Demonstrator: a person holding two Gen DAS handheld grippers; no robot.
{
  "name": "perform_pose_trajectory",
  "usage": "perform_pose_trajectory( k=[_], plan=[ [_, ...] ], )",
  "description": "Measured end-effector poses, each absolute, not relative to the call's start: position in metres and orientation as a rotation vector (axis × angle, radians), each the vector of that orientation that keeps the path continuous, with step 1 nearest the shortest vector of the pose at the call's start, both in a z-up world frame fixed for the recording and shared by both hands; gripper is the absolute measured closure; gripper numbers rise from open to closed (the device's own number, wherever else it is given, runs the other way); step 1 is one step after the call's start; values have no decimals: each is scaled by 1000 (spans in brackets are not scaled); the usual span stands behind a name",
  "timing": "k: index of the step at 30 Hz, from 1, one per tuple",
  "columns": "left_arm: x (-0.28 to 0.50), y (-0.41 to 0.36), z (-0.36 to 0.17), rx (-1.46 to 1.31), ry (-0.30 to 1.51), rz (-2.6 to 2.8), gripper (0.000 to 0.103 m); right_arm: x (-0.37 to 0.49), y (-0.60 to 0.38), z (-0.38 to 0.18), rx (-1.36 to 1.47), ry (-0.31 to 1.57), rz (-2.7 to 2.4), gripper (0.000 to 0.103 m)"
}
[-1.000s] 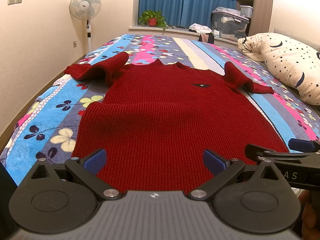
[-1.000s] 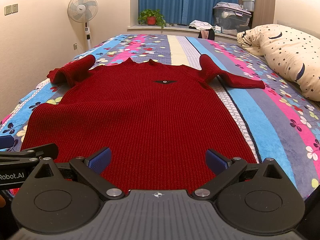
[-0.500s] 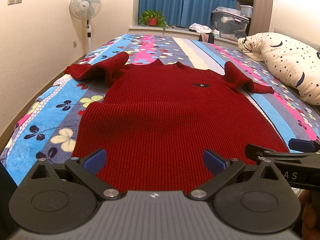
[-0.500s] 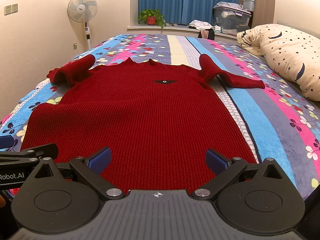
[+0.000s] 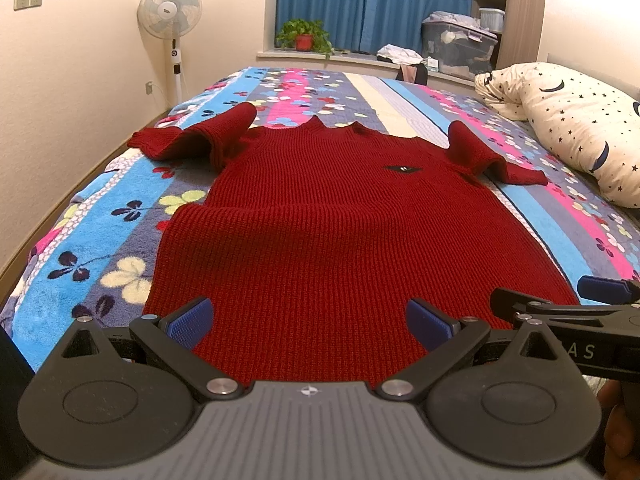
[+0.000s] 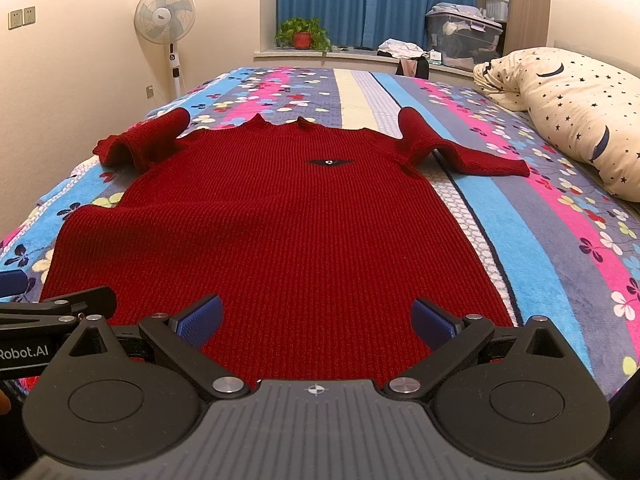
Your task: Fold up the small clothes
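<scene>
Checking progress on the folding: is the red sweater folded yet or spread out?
Spread out. The red sweater lies flat, front up, on the bedspread, hem nearest, both sleeves bunched at the shoulders.

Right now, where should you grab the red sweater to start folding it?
Grab the sweater by its bottom hem, coming in from the foot of the bed. It lies flat, with the hem nearest both open hand-held grippers: left, right.

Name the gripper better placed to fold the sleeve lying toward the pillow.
Right. The right gripper sits nearer the sweater's pillow-side sleeve; the left gripper hangs toward the fan-side edge. Both are open.
</scene>
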State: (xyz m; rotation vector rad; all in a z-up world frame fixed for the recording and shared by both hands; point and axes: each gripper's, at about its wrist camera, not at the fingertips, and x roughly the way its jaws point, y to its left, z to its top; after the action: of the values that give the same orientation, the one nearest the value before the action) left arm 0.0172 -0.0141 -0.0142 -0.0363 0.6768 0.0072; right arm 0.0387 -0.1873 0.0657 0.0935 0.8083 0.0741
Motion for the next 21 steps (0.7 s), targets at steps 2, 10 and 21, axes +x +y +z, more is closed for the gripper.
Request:
perform_pose_trajectory(
  k=[2, 10, 21],
  plan=[
    [19, -14, -10, -30, 670, 13, 0, 38, -188, 67, 93, 800, 75, 3],
    [38, -12, 28, -21, 584, -27, 0, 38, -207, 86, 171, 722, 63, 2],
    [145, 45, 68, -79, 531, 8, 4, 112, -237, 123, 226, 612, 77, 3]
  ],
)
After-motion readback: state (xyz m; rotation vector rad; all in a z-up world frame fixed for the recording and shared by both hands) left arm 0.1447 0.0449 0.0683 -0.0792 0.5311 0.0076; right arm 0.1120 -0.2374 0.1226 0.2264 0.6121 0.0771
